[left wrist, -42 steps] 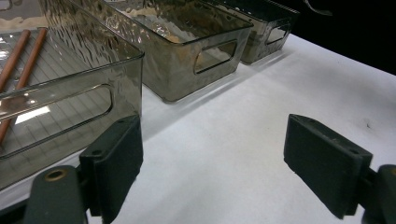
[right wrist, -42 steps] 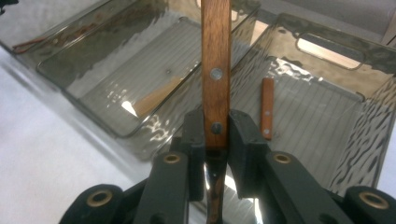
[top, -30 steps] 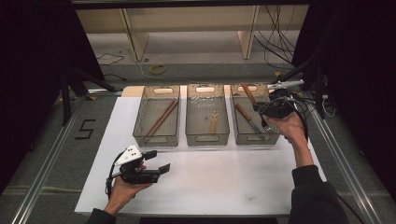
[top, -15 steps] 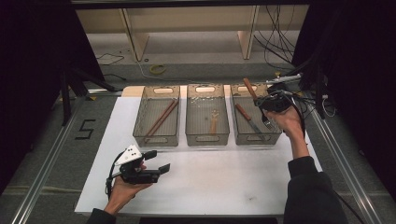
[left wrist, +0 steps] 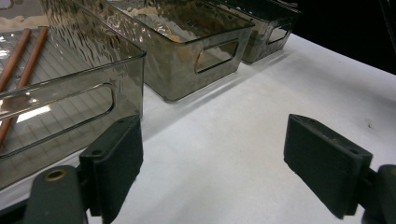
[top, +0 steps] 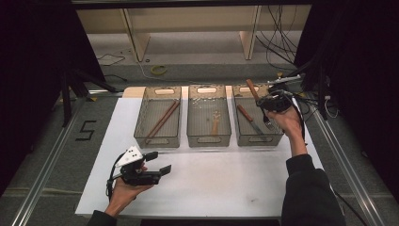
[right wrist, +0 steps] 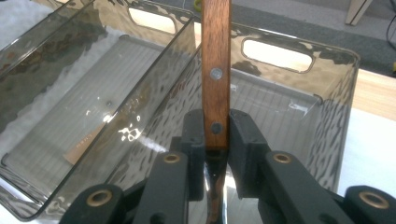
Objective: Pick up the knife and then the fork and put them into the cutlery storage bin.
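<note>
My right gripper point(top: 275, 101) hangs over the right smoked-plastic bin point(top: 258, 140), shut on a wooden-handled utensil point(top: 251, 88) whose handle slants up and away. In the right gripper view the jaws of my right gripper point(right wrist: 216, 126) clamp the riveted handle point(right wrist: 215, 70) near its lower end, above the bin point(right wrist: 327, 51). A second wooden-handled utensil point(top: 244, 114) lies inside that bin. My left gripper point(top: 158, 161) rests low over the white mat point(top: 226, 183), open, with nothing between its pads point(left wrist: 116, 158).
Three bins stand in a row. The left one point(top: 157, 141) holds two brown chopsticks point(top: 163, 117), also seen as chopsticks point(left wrist: 18, 60) from the left gripper. The middle bin point(top: 208, 140) holds a small wooden utensil point(top: 215, 121). Cables trail at the far right.
My right hand has shifted slightly toward the far end of the right bin, carrying the utensil. The left hand has stayed put.
</note>
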`<state>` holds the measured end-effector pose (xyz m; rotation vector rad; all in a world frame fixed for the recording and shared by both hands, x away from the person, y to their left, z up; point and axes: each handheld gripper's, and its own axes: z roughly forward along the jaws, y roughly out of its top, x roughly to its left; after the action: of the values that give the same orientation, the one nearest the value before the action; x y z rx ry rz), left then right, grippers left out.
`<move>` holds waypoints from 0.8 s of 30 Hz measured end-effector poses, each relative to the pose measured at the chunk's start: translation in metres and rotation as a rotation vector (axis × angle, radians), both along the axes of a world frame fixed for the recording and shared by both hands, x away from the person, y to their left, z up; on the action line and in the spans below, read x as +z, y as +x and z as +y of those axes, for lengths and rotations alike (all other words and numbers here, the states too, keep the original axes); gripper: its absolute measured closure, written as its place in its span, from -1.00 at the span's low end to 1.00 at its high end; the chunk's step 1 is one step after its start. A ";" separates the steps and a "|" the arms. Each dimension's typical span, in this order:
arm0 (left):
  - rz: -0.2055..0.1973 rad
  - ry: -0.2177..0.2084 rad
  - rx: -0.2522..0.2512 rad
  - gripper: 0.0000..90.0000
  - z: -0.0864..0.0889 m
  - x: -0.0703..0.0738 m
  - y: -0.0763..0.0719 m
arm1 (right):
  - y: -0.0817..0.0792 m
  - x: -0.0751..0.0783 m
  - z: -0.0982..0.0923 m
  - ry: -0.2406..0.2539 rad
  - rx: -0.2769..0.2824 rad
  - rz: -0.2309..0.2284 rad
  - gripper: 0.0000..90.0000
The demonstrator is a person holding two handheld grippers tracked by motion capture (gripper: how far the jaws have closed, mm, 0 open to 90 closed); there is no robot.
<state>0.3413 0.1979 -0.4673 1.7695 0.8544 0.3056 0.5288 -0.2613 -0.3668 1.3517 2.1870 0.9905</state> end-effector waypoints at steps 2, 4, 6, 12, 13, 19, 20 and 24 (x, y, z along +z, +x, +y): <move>-0.001 0.000 0.002 -0.57 0.000 0.000 0.000 | 0.002 -0.002 0.001 -0.011 -0.007 0.005 0.73; 0.001 -0.005 0.005 -0.57 0.000 0.000 0.000 | 0.003 -0.004 0.001 -0.010 -0.008 0.009 0.73; 0.000 -0.004 0.005 -0.57 0.000 0.000 0.000 | 0.004 -0.006 0.002 -0.011 -0.008 0.012 0.73; 0.000 -0.001 0.002 -0.57 0.000 0.000 0.000 | 0.005 -0.009 0.006 -0.021 -0.002 0.017 0.73; 0.000 -0.005 0.004 -0.57 0.000 0.000 0.000 | 0.006 -0.009 0.007 -0.022 -0.002 0.019 0.73; -0.001 0.000 0.002 -0.57 0.000 0.000 0.000 | 0.008 -0.014 0.009 -0.033 -0.003 0.035 0.73; -0.001 -0.003 0.004 -0.57 0.000 0.000 0.000 | 0.008 -0.015 0.010 -0.033 -0.003 0.038 0.73; 0.001 -0.004 0.005 -0.57 0.000 0.000 0.000 | 0.009 -0.017 0.011 -0.037 -0.003 0.045 0.73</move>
<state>0.3412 0.1981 -0.4673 1.7638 0.8591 0.3061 0.5383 -0.2503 -0.3834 1.3723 2.2243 0.9221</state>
